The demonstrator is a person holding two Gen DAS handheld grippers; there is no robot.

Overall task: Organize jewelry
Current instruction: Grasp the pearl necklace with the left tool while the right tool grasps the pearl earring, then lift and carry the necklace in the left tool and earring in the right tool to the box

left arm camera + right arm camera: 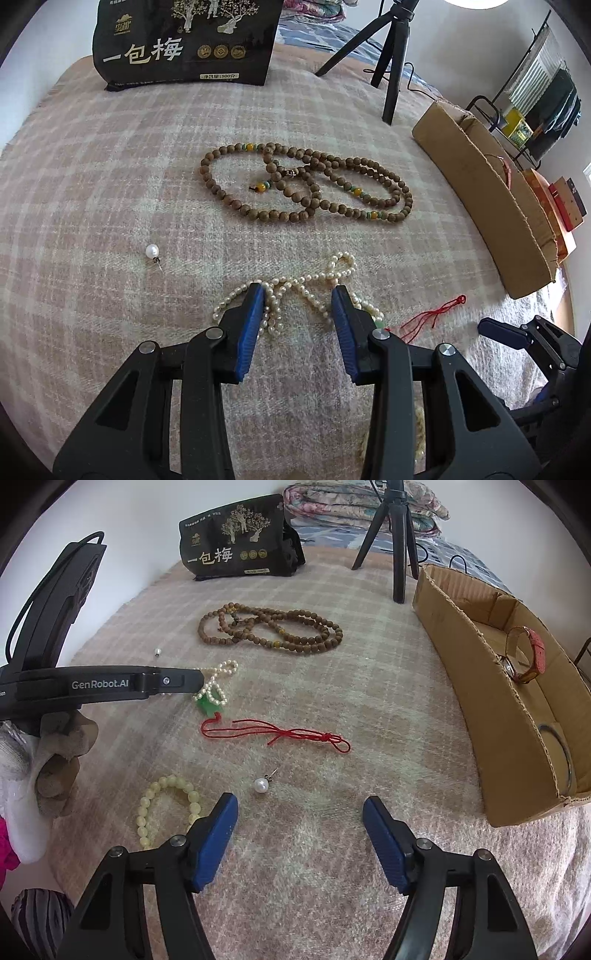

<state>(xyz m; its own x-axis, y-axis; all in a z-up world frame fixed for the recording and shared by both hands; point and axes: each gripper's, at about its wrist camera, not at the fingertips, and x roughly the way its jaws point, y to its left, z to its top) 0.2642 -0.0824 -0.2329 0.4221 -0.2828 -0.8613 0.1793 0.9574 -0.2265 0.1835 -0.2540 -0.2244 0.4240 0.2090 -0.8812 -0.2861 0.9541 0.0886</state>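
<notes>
On the bed's pink-and-cream plaid blanket (110,192), the left hand-held gripper (298,295) hangs over the tangled string of small white pearls (306,284). Its blue pads stand partly apart, astride the heap and pressing on nothing; the strand's loops run roughly crosswise between them, spilling past both pads. That is the relation the pick-up seems to turn on: the pearls lie straight ahead of and under this hand-held gripper, so it is the nearer one.

Further right, the right hand-held gripper (300,806) is open and empty. The single white pearl stud earring (260,785) lies just ahead of it, towards its left pad, pin pointing away. The brown open cardboard box (517,738), holding a red-strapped wristwatch (532,653), sits to its right, well apart from the pearls.
</notes>
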